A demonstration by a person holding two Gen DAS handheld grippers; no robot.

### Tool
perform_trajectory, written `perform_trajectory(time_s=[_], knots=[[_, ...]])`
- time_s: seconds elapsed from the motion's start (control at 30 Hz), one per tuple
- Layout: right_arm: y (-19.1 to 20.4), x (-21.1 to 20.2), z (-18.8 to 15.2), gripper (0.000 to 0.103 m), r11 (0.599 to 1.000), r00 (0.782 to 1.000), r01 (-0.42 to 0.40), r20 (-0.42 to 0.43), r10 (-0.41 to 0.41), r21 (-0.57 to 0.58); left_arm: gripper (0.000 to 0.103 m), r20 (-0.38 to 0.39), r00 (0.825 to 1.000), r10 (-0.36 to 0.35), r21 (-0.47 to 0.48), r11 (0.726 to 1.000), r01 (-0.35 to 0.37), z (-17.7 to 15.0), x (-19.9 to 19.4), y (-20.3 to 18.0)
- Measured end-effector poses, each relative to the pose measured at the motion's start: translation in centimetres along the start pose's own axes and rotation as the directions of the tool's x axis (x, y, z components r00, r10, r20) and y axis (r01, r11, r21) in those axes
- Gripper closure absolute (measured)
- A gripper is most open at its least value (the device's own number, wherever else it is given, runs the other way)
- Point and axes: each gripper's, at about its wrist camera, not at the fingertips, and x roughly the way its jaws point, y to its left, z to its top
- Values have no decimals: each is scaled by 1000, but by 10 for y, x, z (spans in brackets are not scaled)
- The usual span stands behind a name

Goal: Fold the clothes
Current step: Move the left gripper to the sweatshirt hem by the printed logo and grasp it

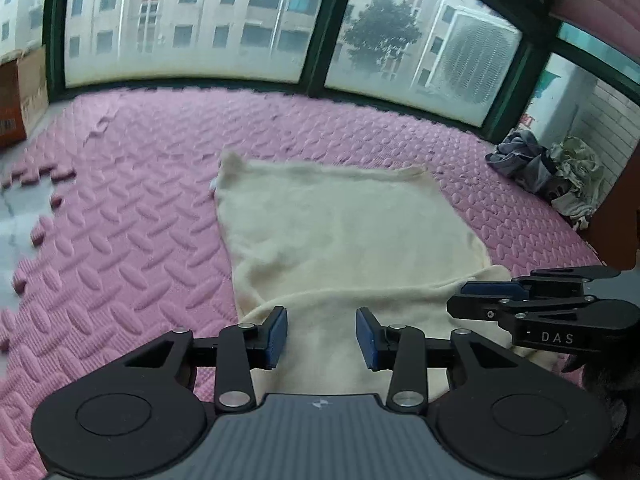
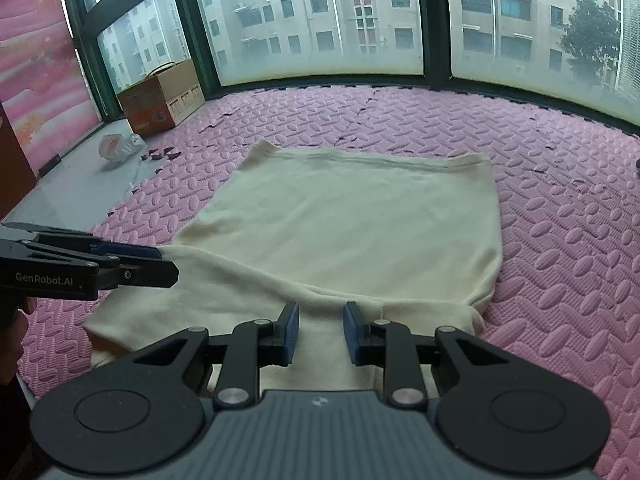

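A cream garment [image 1: 340, 220] lies flat on the pink foam mat [image 1: 140, 200], its hemmed far edge toward the window and its near part folded over into a soft ridge. My left gripper [image 1: 321, 336] hovers over the near left part of the cloth, jaws apart, and nothing is pinched between the blue pads. In the right wrist view the same garment [image 2: 360, 208] fills the middle, and the left gripper [image 2: 164, 264] shows side-on at the cloth's left corner. My right gripper [image 2: 321, 332] stands over the near edge with a narrow gap and bare pads. It also shows side-on as the right gripper [image 1: 460, 298].
A heap of crumpled clothes [image 1: 544, 168] lies at the far right by a brown cabinet [image 1: 616, 220]. A cardboard box [image 2: 160, 98] and a plastic wrapper [image 2: 120, 146] sit at the far left on bare grey floor [image 2: 80, 188]. Windows run along the back.
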Motion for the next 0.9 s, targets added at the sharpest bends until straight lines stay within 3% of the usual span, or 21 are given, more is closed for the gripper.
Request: perform_trajectory(time_s=[0.4,0.53,0.73,0.9], knots=[[4,-24,-25,79,998,1000,4,-23,-5,-61,60,-16,999,38,106,994,-36,-15,-8,-14],[8,-35,-29,69,998,1000,-10,-8,9,-70,58,-10,999,31,155,988,-29,-26,-15,-25],[15,-34,-39,69,992,1000,13,-17,-16,-124,58,-47,997,64,207,977,-53,-44,-10,-33],[14,-55,-39,68,989,1000,9,-1,-9,-147,57,-30,999,40,229,973,-32,-46,-29,-32]])
